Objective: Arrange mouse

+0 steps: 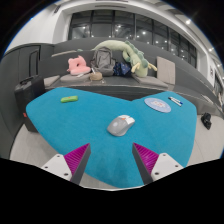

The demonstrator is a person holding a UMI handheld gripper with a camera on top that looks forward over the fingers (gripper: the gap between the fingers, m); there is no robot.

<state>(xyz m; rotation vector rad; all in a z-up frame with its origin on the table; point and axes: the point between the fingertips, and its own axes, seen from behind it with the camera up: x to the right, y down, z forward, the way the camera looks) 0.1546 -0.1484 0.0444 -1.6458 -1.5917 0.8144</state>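
A grey computer mouse (pixel 120 125) lies on the teal table cover (pixel 70 120), just ahead of my fingers and a little beyond them, near the middle of the table. My gripper (pixel 112 160) is open and empty, its two pink pads wide apart above the table's near edge. The mouse is not between the fingers. A round blue mouse pad (pixel 157 103) lies further back to the right of the mouse.
A small green object (pixel 68 98) lies on the cover to the left. A white pen-like item (pixel 176 99) lies beside the round pad. Plush toys (pixel 110 58) are piled on a table behind. Windows line the back wall.
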